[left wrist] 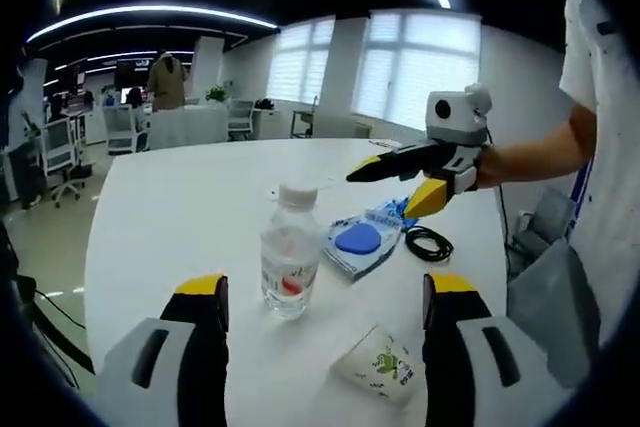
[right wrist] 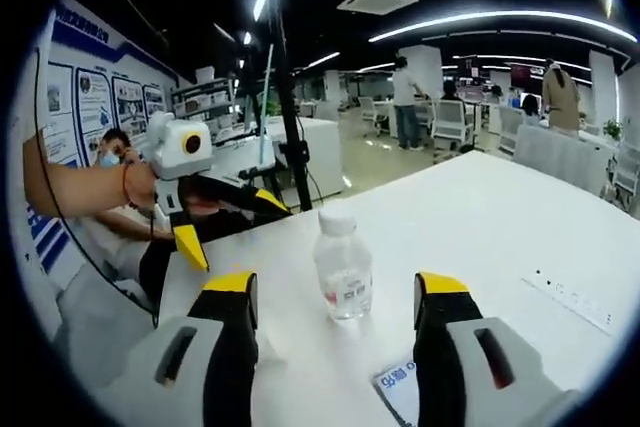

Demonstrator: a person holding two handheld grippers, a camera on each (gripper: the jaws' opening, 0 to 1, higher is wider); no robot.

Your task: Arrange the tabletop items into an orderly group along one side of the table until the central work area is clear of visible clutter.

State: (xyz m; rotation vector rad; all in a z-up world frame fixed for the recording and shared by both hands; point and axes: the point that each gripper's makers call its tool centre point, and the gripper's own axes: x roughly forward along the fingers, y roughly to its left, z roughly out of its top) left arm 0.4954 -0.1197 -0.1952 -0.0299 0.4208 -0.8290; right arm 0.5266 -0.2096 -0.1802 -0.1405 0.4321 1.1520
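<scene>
Clear plastic bottle [left wrist: 290, 250] is standing upright on the white table [left wrist: 190, 217], cap pointing up, right between both grippers. Left gripper [left wrist: 325, 302] and right gripper [right wrist: 336, 297] are both gaping wide, holding nothing. Blue packet [left wrist: 362, 239], a cable [left wrist: 428, 243] and maybe a tissue pack [left wrist: 383, 364] are lying beside it.

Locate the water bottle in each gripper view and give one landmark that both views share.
Left gripper view: the water bottle stands upright on the white table, just left of centre, between that view's own jaws.
Right gripper view: the water bottle stands upright near centre, again between the view's own jaws.
Shared landmark: the blue and white packet beside the bottle, cut off at the bottom edge in the right gripper view.
</scene>
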